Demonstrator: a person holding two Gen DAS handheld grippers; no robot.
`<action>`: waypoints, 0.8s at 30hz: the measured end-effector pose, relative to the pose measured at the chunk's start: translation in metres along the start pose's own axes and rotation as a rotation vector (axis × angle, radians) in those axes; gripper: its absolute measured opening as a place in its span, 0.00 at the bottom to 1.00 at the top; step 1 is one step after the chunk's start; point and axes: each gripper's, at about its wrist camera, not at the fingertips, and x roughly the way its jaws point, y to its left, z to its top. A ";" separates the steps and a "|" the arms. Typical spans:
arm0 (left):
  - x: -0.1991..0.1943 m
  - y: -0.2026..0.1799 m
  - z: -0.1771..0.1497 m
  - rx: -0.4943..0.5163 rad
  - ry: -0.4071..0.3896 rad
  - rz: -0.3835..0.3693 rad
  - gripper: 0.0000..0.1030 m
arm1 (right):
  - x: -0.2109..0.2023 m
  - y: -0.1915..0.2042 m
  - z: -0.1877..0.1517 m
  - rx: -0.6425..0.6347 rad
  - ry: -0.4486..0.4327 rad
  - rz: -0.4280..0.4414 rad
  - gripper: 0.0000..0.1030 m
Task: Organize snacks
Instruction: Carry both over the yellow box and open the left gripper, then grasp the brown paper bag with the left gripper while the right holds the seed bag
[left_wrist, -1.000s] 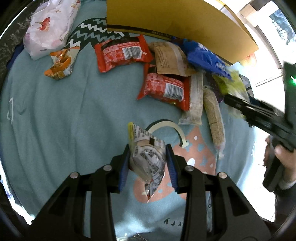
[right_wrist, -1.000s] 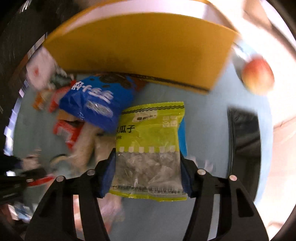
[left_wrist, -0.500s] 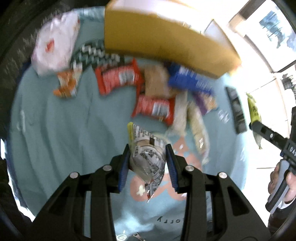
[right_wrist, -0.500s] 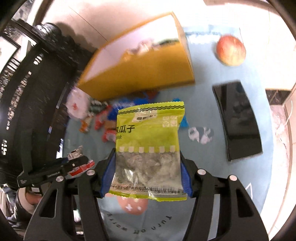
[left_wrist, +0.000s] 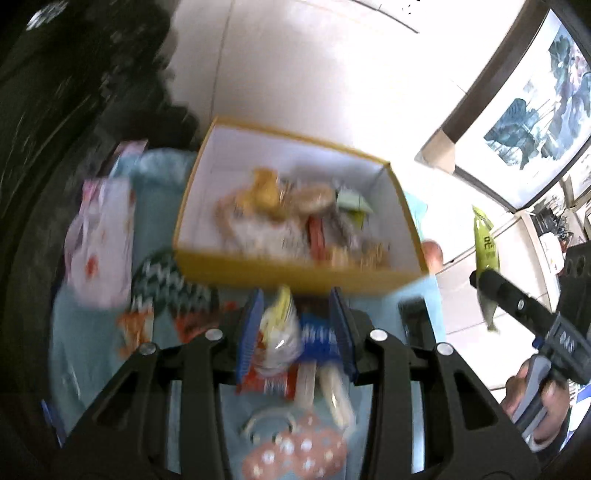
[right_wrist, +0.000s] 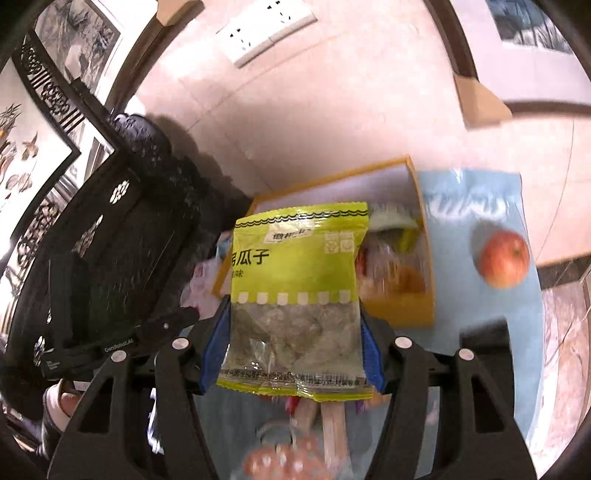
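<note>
Snacks (left_wrist: 303, 225) in yellow box (left_wrist: 295, 269), blue cloth (right_wrist: 480, 206), white wall (left_wrist: 295, 66).

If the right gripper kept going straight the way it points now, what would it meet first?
Probably the yellow box. The right gripper, shut on the green seed packet, aims at the box's open top, so the packet would likely reach the snacks inside first. Depth is unclear.

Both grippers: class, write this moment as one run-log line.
left gripper: shut on small packet | right gripper: shut on green packet | yellow box: open, snacks inside | step: both packets not yet dropped in
</note>
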 end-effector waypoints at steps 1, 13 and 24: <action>0.003 -0.003 0.012 0.000 -0.013 -0.001 0.36 | 0.006 0.002 0.006 -0.002 -0.003 -0.005 0.60; 0.051 0.008 0.012 0.003 0.027 0.010 0.38 | 0.046 -0.030 0.039 0.047 -0.028 -0.050 0.60; 0.113 0.029 -0.073 0.006 0.257 0.056 0.44 | 0.025 -0.028 -0.003 0.010 0.028 -0.035 0.60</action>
